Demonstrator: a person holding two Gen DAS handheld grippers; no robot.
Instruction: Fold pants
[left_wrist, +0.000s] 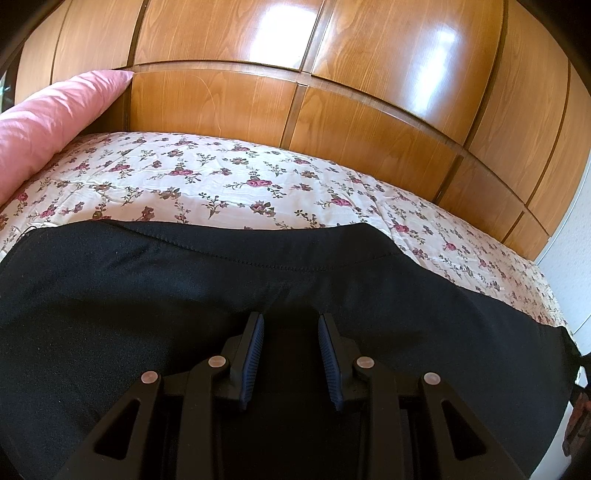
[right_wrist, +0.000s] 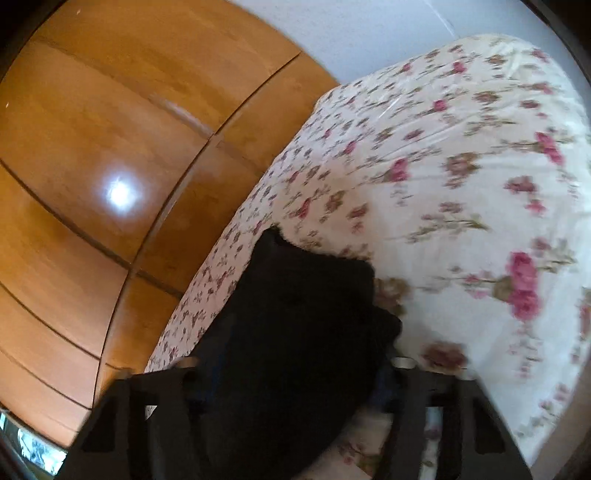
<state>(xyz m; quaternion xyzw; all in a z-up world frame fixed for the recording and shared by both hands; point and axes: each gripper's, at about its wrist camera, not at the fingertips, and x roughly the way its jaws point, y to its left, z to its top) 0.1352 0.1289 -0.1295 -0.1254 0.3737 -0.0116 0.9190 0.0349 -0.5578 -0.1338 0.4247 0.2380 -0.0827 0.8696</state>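
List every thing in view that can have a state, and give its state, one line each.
Pants: spread flat on the bed, one part bunched at the right claw.
Left claw: open, over the pants, gripping nothing.
Right claw: blurred, black cloth between the fingers; grip unclear.
Sheet: spread, lightly creased.
Pillow: leaning on the wardrobe.

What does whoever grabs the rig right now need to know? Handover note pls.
Left hand-held gripper: open, low over the black pants, nothing between its fingers.
Right hand-held gripper: view is blurred; black pants fabric bunches between the fingers, grip not confirmable.
Pants lie spread on the floral bedsheet, a stitched edge toward the wooden wardrobe; pink pillow on the left.
Done: how many folds are in cannot be told.
Left: check the right grip, fold, flatten.
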